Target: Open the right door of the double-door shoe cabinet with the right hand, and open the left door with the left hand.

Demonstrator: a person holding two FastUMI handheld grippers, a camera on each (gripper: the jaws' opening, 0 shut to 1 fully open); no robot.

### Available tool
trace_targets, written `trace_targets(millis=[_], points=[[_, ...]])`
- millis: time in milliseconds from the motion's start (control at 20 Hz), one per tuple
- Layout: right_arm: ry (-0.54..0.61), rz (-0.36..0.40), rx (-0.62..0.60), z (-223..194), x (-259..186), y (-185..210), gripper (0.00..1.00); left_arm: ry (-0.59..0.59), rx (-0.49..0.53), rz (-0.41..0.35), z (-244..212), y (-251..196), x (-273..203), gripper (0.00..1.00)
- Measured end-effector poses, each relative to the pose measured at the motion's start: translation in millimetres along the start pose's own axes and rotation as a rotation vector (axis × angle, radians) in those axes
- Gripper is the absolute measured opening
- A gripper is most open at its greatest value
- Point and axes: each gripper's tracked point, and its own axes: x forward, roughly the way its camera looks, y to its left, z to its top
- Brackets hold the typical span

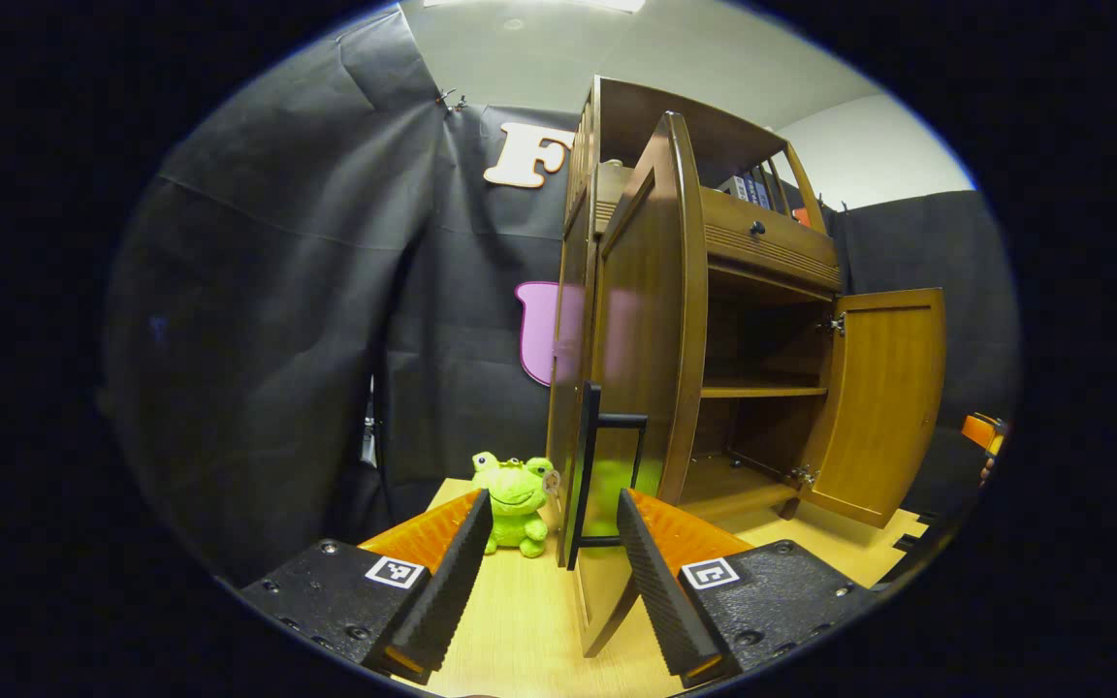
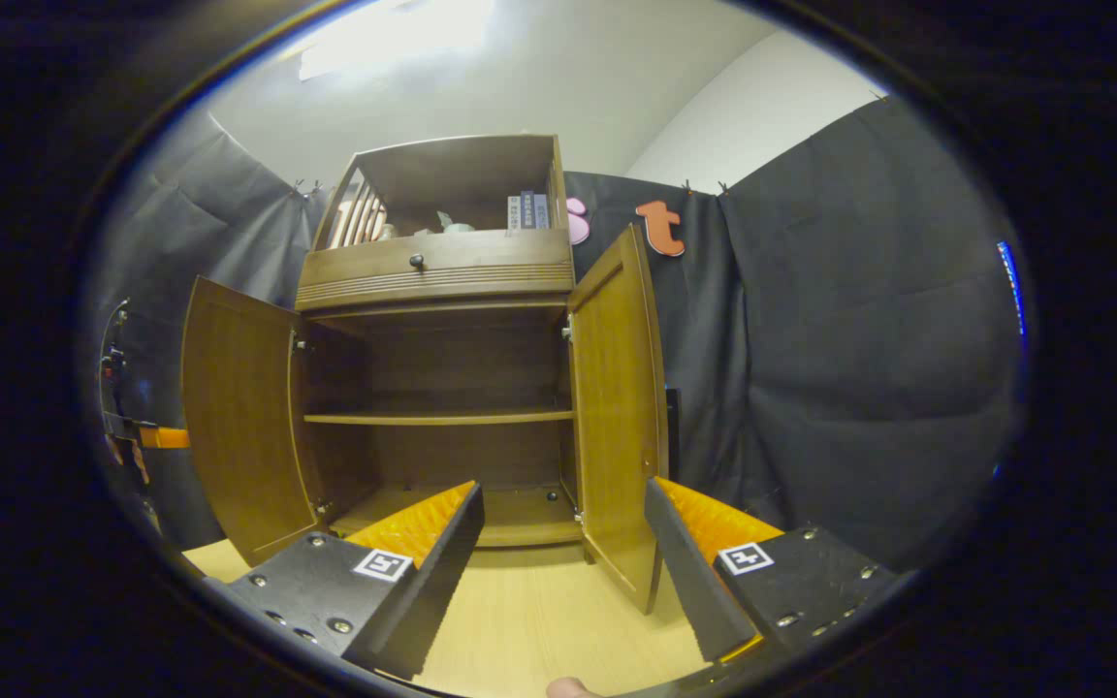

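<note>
The brown wooden shoe cabinet (image 2: pixel 437 276) stands on the light wood floor with both doors swung out. In the right gripper view the left door (image 2: pixel 239 417) and the right door (image 2: pixel 617 407) flank the bare inner shelf (image 2: pixel 437 417). My right gripper (image 2: pixel 563 504) is open, with the right door's lower edge just ahead between its fingers, untouched. In the left gripper view the left door (image 1: pixel 641 368) is seen edge-on with its black handle (image 1: pixel 607 475). My left gripper (image 1: pixel 554 514) is open around the handle and door edge, not pressing. The right door (image 1: pixel 883 407) hangs open farther off.
A green frog plush (image 1: pixel 515 504) sits on the floor left of the cabinet. A drawer with a dark knob (image 2: pixel 416 260) and books (image 2: pixel 526 210) on the top shelf sit above the doors. Black cloth walls close in on both sides.
</note>
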Motion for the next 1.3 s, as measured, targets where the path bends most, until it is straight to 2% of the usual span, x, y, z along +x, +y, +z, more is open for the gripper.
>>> trace_targets(millis=[100,150,250,300,350,400,500,550,600,700,850,900,1050,1200,1300], points=[[-0.002,-0.005,0.000,1,-1,-3,0.99,-0.009,0.002,0.039,7,1,-4,0.81],[-0.006,-0.006,0.002,3,-2,-6,0.95,-0.006,-0.003,0.064,9,3,-7,0.83],[-0.013,-0.012,0.015,5,-2,-11,0.99,0.006,-0.004,0.117,15,4,-11,0.87],[-0.013,-0.020,0.022,5,-3,-15,0.99,0.002,0.001,0.133,22,1,-15,0.95],[-0.013,-0.030,0.026,6,-3,-19,0.95,-0.006,0.006,0.149,28,-2,-18,0.90],[-0.013,-0.042,0.030,5,-2,-25,0.99,-0.014,0.014,0.167,34,-3,-20,0.90],[-0.012,-0.054,0.037,5,-2,-32,0.99,-0.031,0.020,0.203,45,-8,-24,0.90],[-0.014,-0.045,0.040,7,-2,-31,0.99,-0.042,0.018,0.196,51,-18,-26,0.95],[-0.017,-0.019,0.047,8,-1,-26,1.00,-0.062,0.007,0.159,59,-34,-26,0.92],[-0.007,0.024,0.056,6,-1,-18,0.98,-0.070,0.002,0.091,63,-67,-29,0.92],[-0.020,0.035,0.042,9,-1,-17,0.98,-0.118,0.017,0.025,82,-112,-33,0.92],[-0.024,0.036,0.038,11,0,-16,0.98,-0.135,0.027,0.010,85,-127,-31,0.96],[-0.024,0.030,0.038,14,2,-15,0.98,-0.168,0.052,-0.050,88,-176,-27,0.92],[-0.017,0.032,0.030,13,6,-12,0.98,-0.172,0.027,-0.110,84,-222,-16,0.93],[-0.020,0.048,0.026,13,10,-5,0.98,-0.193,0.002,-0.113,85,-239,-7,0.93]])
